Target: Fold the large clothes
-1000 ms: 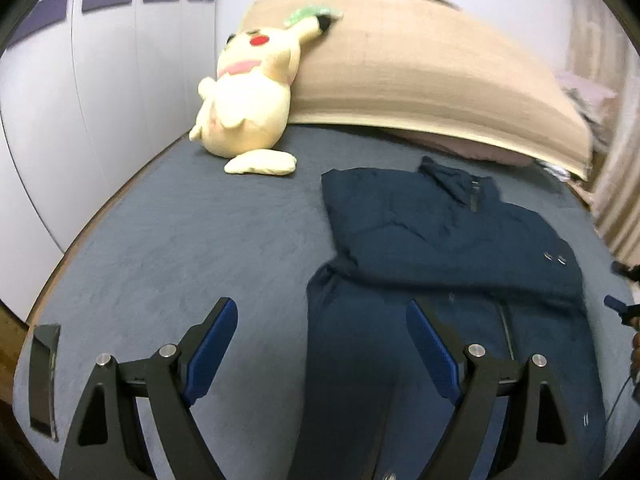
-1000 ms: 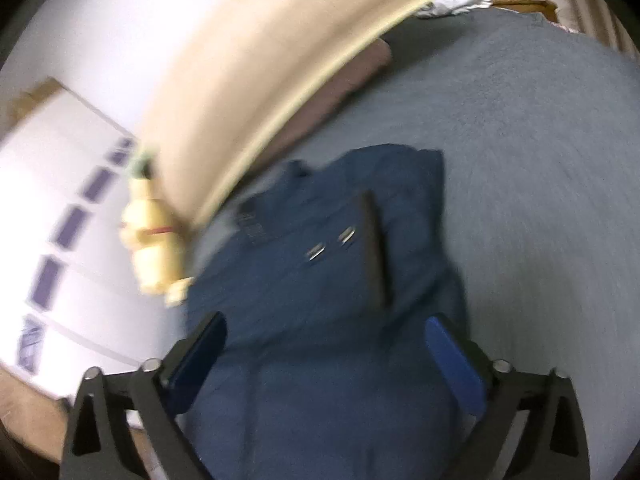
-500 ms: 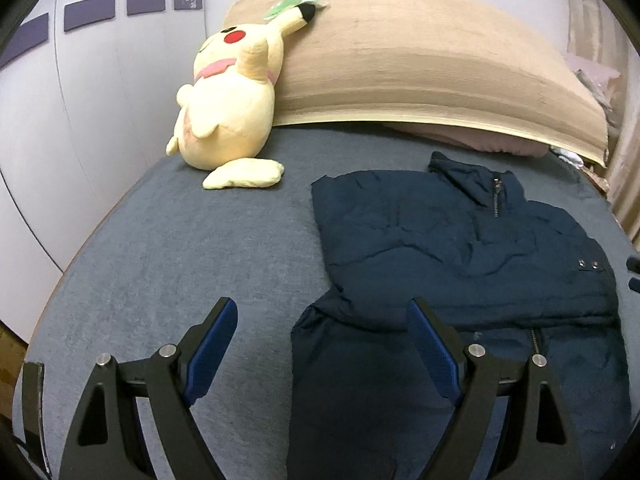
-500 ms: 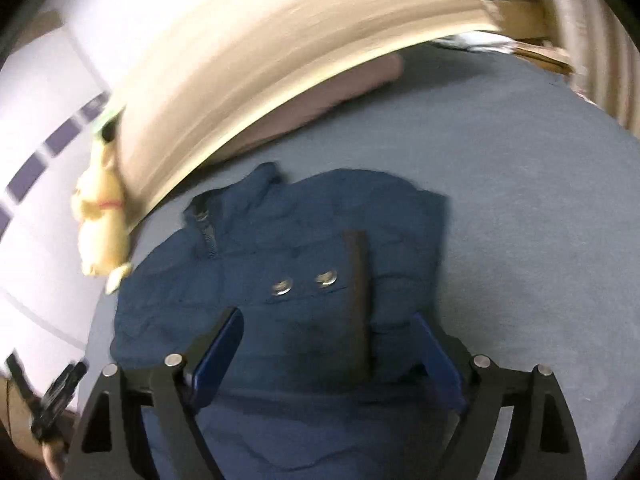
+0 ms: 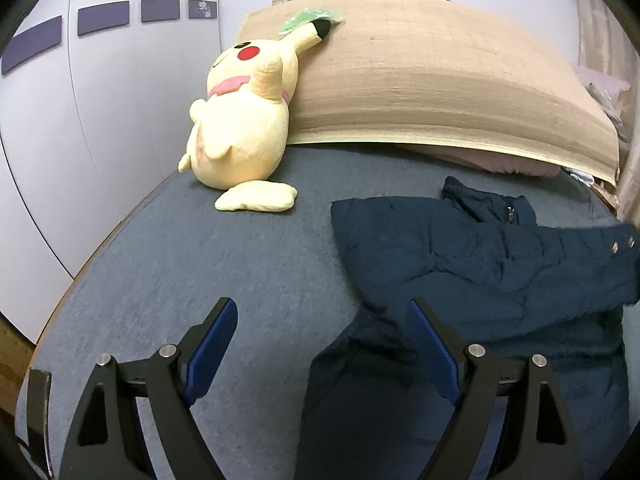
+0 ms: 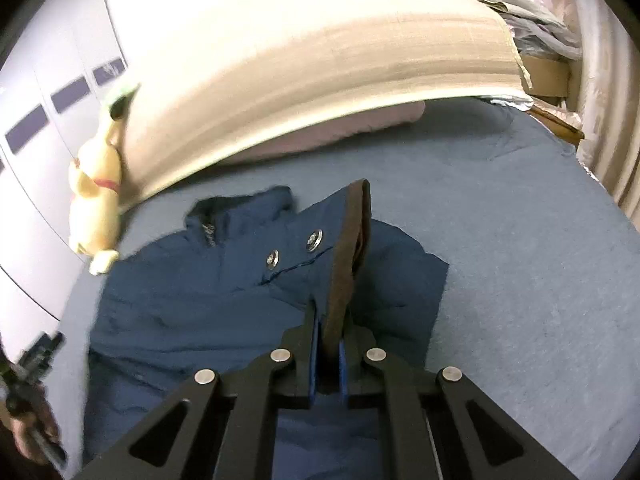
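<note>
**Right gripper clamps the jacket cuff**

Right gripper has just closed its jaws on the dark-trimmed cuff of the navy jacket, and the sleeve with its 2 metal snaps rises off the garment toward the camera. Left gripper hangs with jaws wide apart over the jacket's left edge, nothing between its pads. The jacket lies on the grey-blue bed, toward its right side, collar pointing at the tan headboard cushion. At the bed's far left corner a yellow plush toy leans on that cushion.
</note>
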